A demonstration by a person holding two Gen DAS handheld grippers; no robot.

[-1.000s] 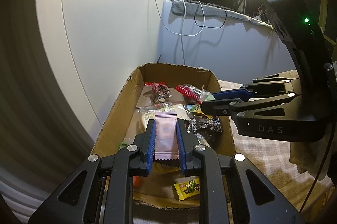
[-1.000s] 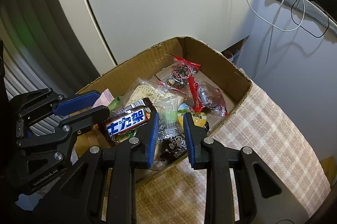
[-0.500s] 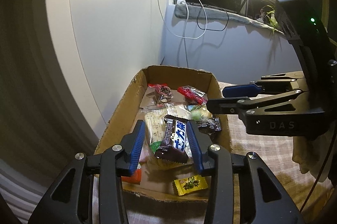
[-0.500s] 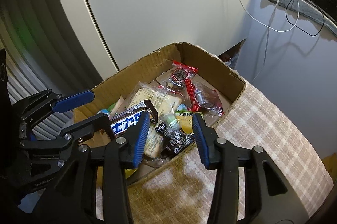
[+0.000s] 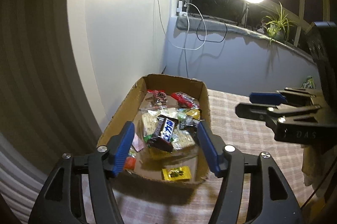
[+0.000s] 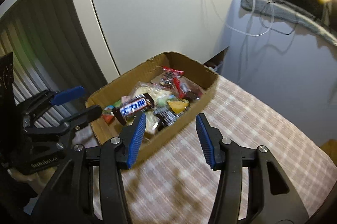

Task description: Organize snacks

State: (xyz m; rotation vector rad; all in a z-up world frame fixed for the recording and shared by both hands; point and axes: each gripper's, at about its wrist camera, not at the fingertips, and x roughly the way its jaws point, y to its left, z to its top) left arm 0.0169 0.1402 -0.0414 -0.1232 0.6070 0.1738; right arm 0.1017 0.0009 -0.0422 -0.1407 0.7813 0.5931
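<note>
1. A shallow, open-topped cardboard box [image 5: 118, 118] [image 6: 202, 101] sits on a plaid tablecloth [image 5: 242, 129] [image 6: 242, 118] with its far end toward a white wall; everything below is placed relative to this box.
2. Inside it lies a loose heap of wrapped snacks. On top of the heap, about mid-box, rests a dark brown chocolate bar [image 5: 163, 133] [image 6: 133, 109] with a blue-and-white label, lying at a slant.
3. Under and beside the bar are pale cracker packs [image 5: 147, 122]. A small yellow packet [image 5: 176, 173] lies alone on the box floor by the near wall.
4. At the far end are clear bags with red seals [image 5: 182, 97] [image 6: 173, 76]. A yellow wedge-shaped sweet [image 6: 178, 105] lies by the right-hand wall, next to a black printed wrapper [image 5: 189, 121].
5. An orange-red piece [image 5: 129, 162] and a pink sachet [image 5: 138, 142] sit in the near left corner.
6. The left gripper [image 5: 166, 148] [image 6: 78, 101] hangs over the near end of the box, blue pads spread wide with nothing between them.
7. The right gripper [image 6: 170, 137] [image 5: 252, 103] is outside the box, above the cloth off its right-hand wall, fingers likewise wide apart and empty.
8. Motion blur softens the smaller wrappers, so their print cannot be read.
</note>
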